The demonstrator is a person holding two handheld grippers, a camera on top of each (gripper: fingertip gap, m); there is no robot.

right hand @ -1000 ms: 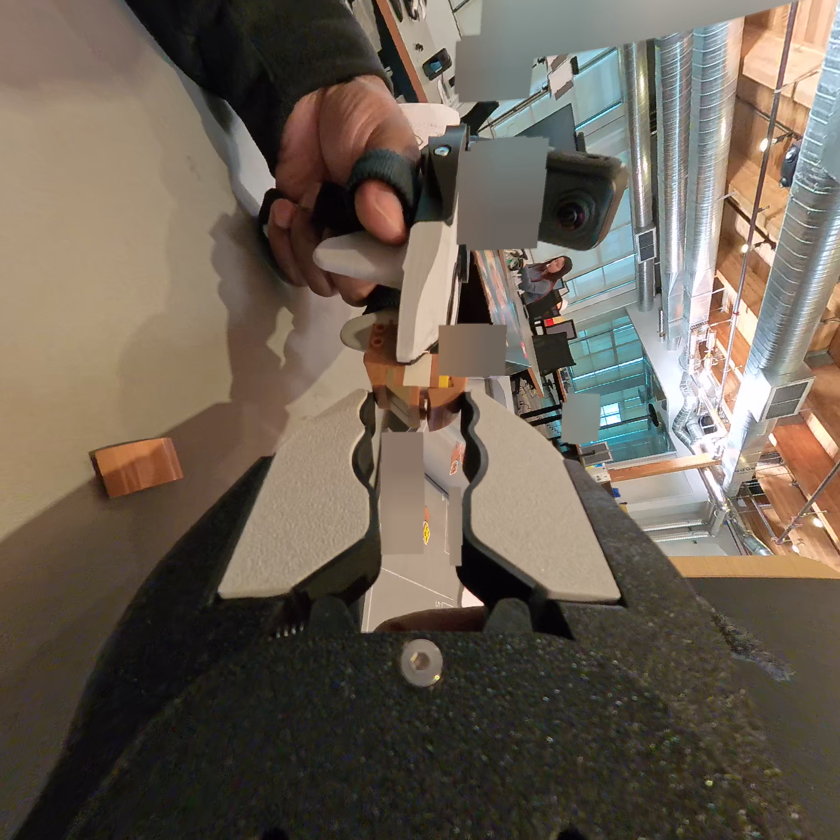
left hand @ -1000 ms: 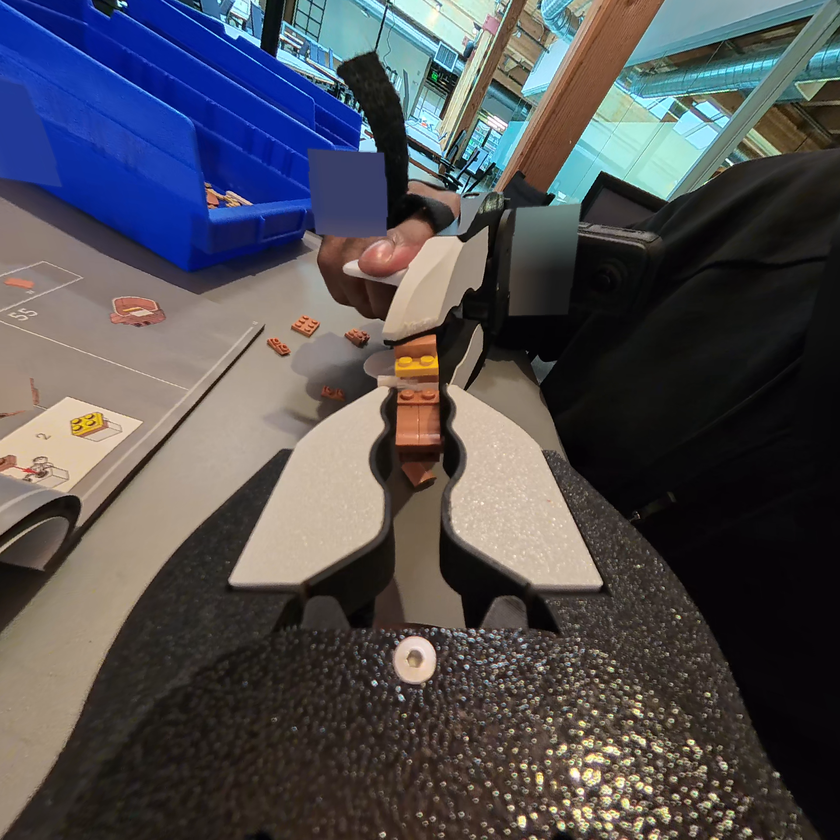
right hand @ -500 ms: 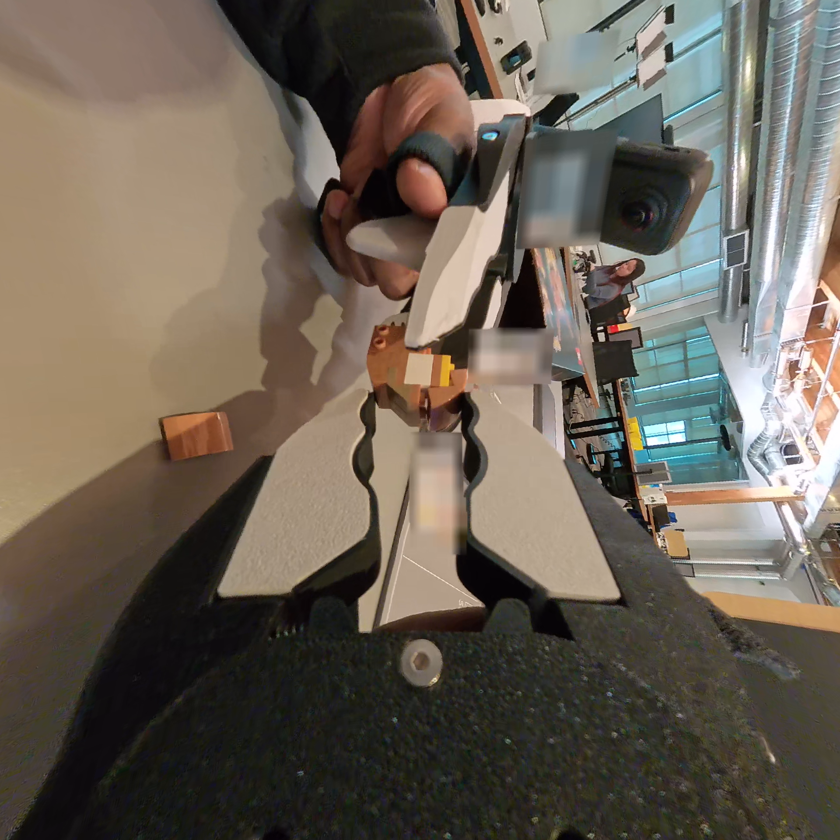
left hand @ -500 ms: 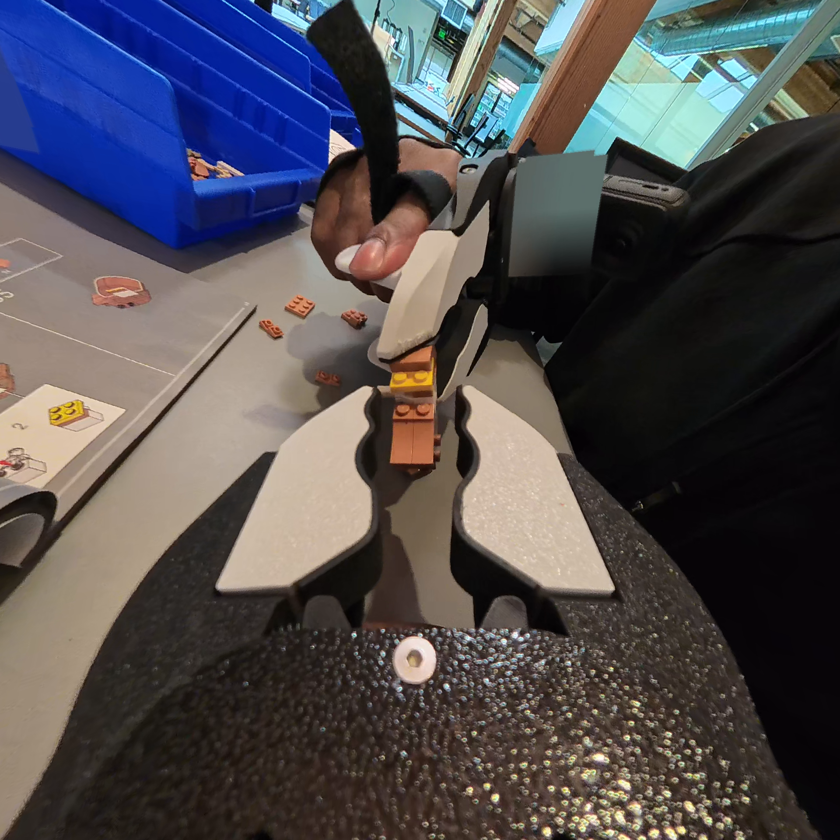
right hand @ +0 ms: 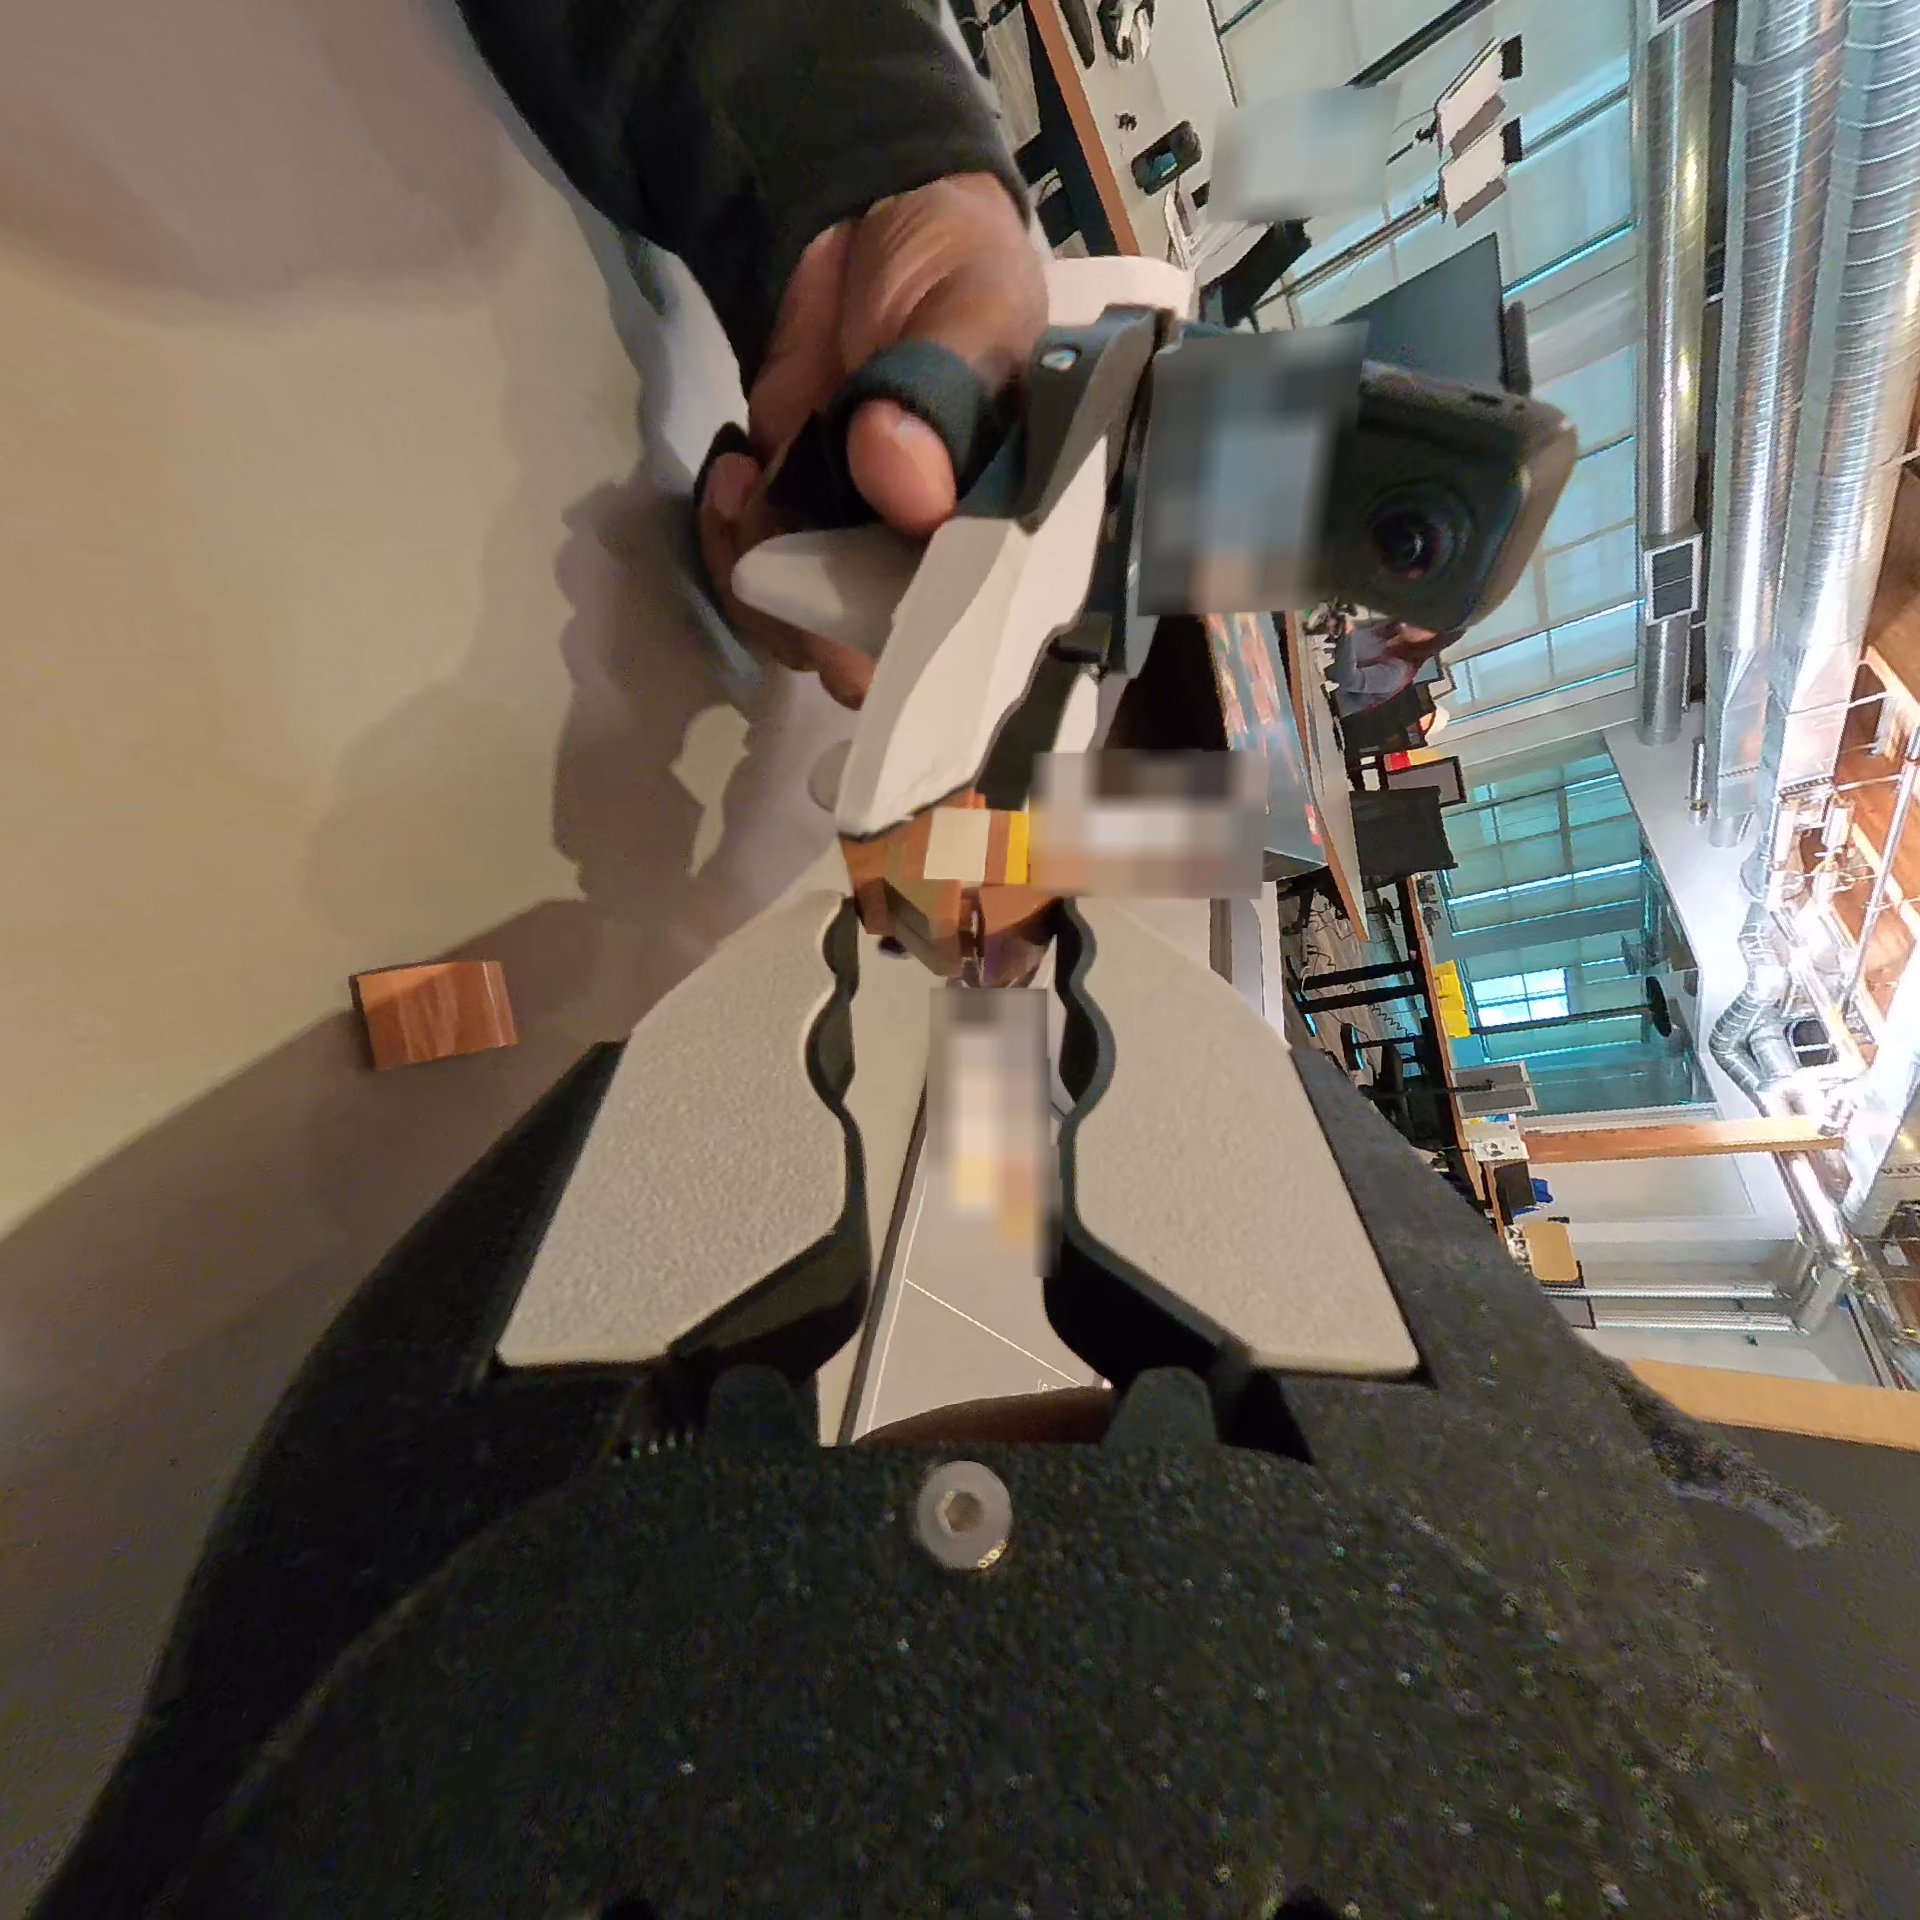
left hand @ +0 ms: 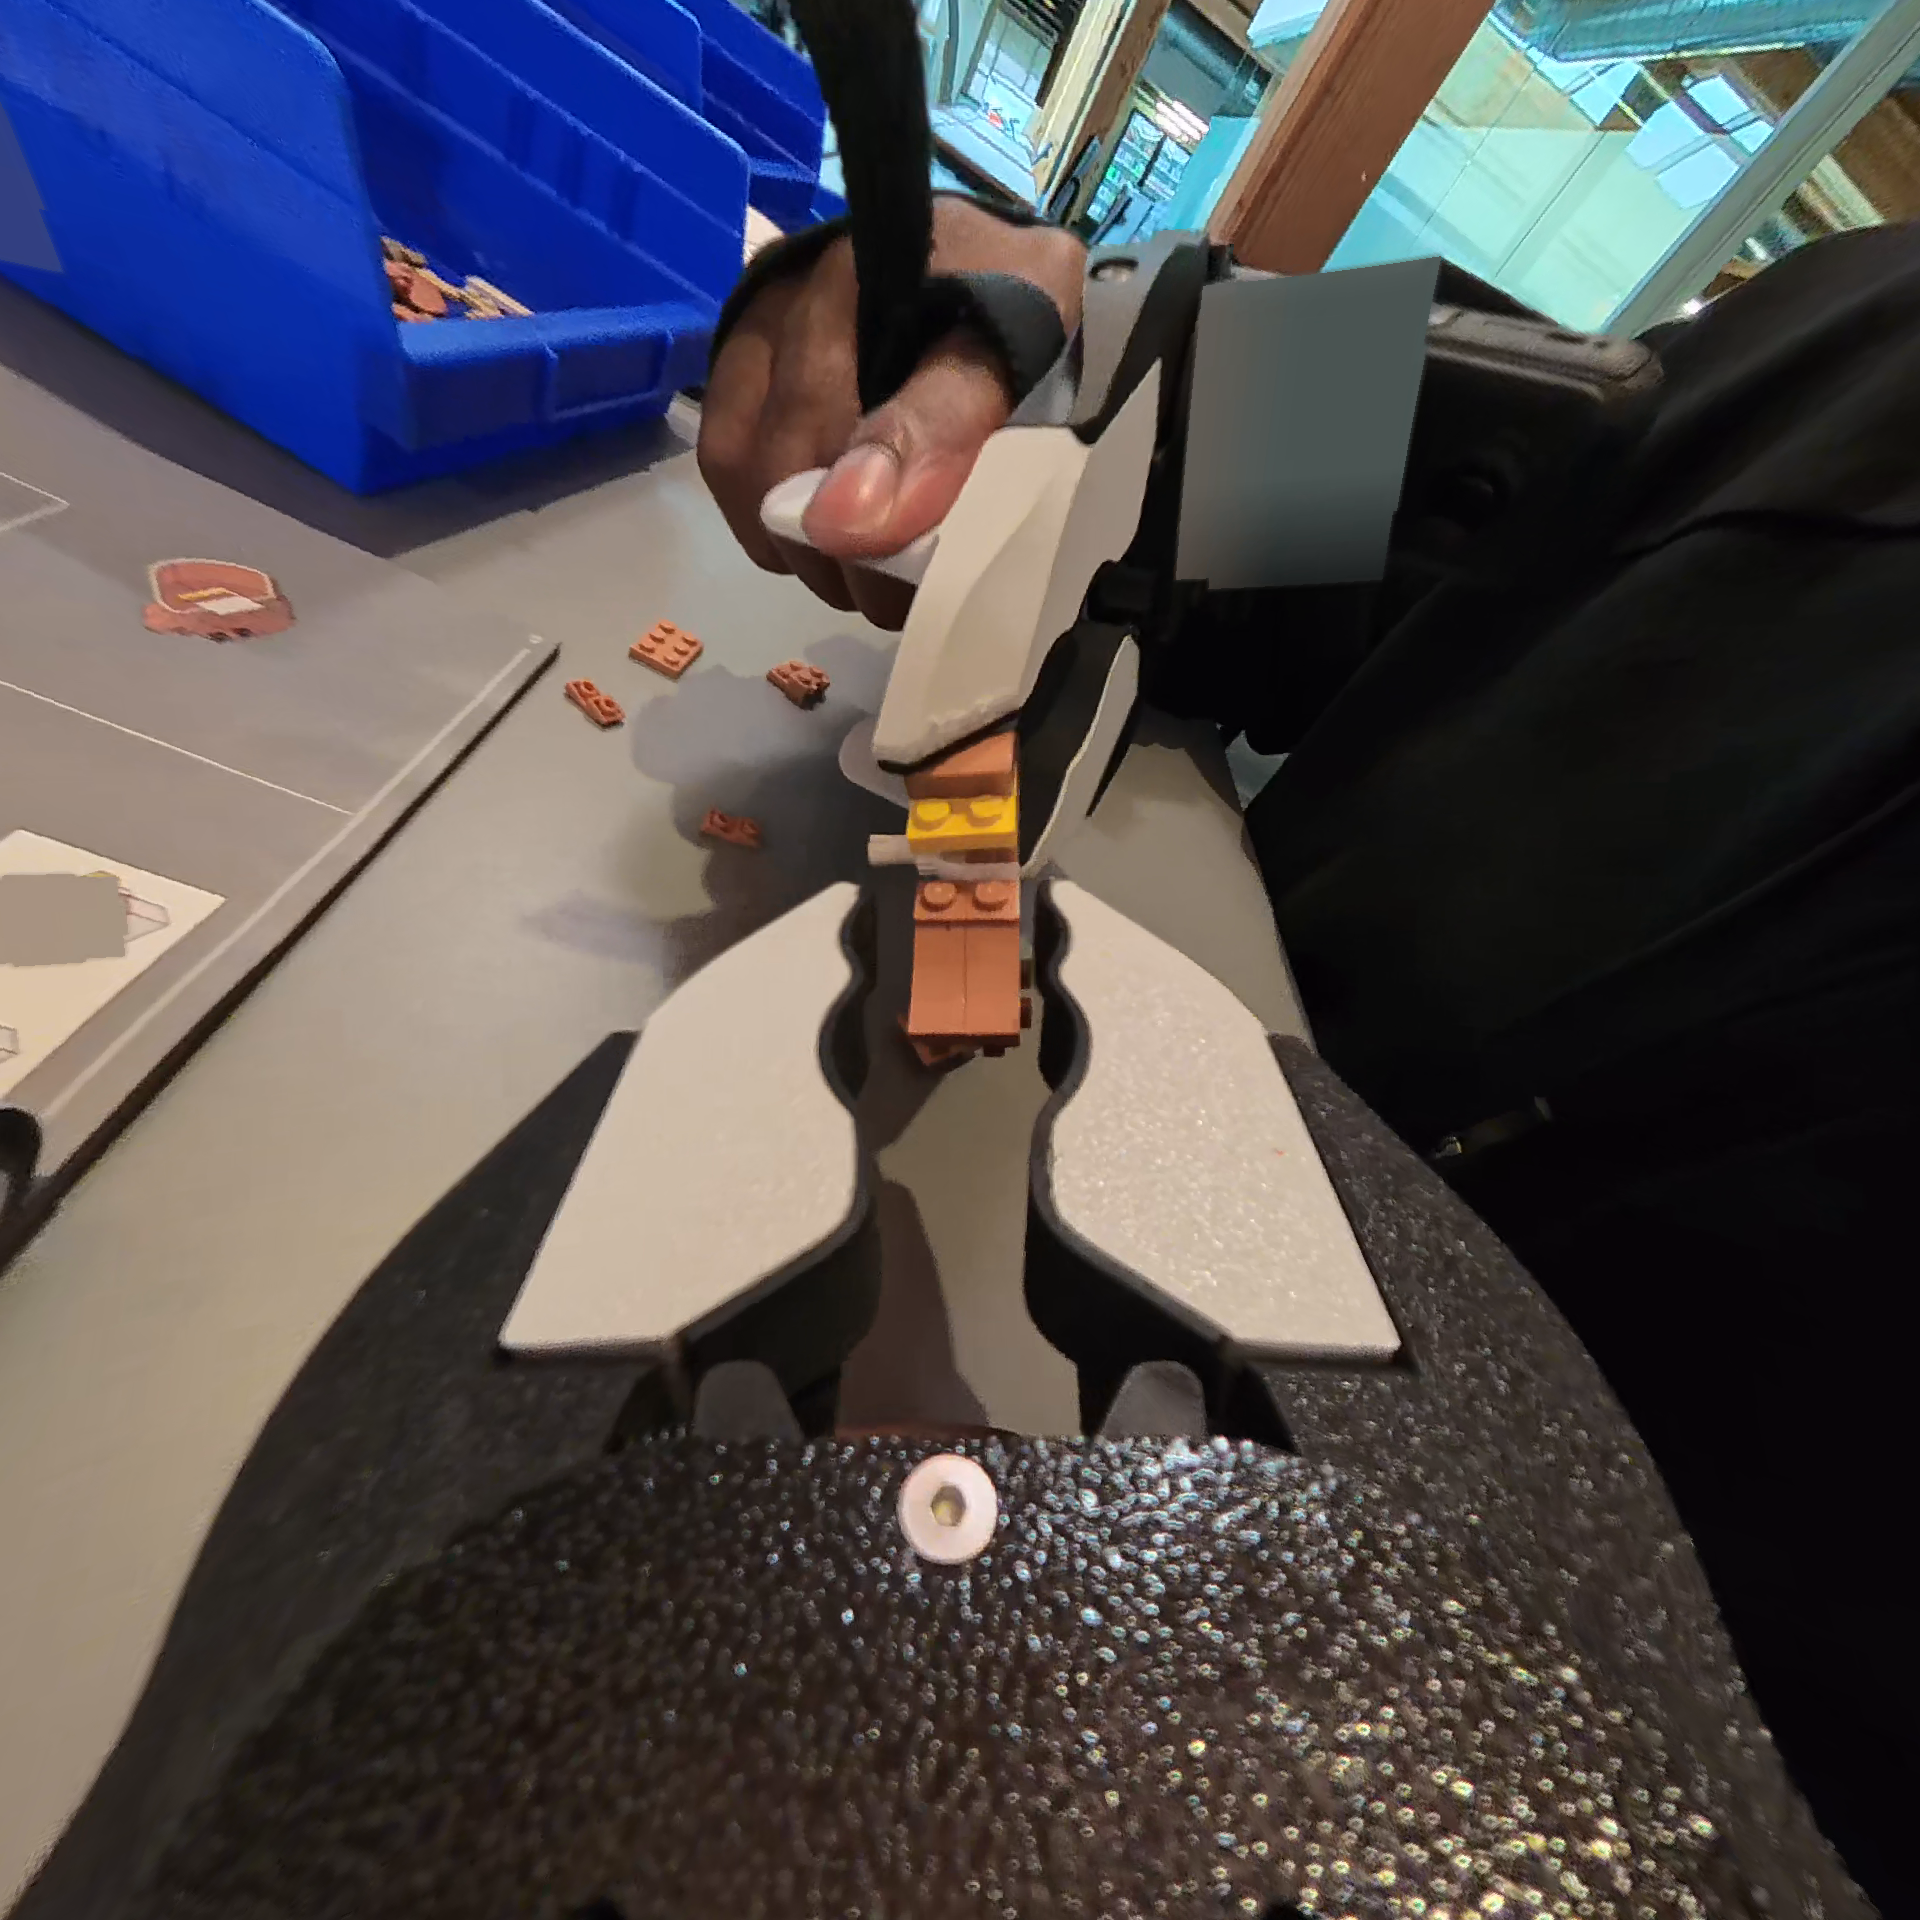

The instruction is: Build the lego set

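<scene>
You're at a grey table (left hand: 436, 1039); beyond it a wooden post (left hand: 1340, 114) stands against teal glazed walls (left hand: 1538, 156). Silver ducts (right hand: 1766, 312) run overhead near that post.

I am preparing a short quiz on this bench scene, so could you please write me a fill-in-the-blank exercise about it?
1. The storage bins behind the loose brown plates are ____ in colour.
2. In the brick build, the one brick between the brown ones is ____.
3. With a gap between each finger and the build, the left gripper is ____.

Missing words: blue; yellow; open
</scene>
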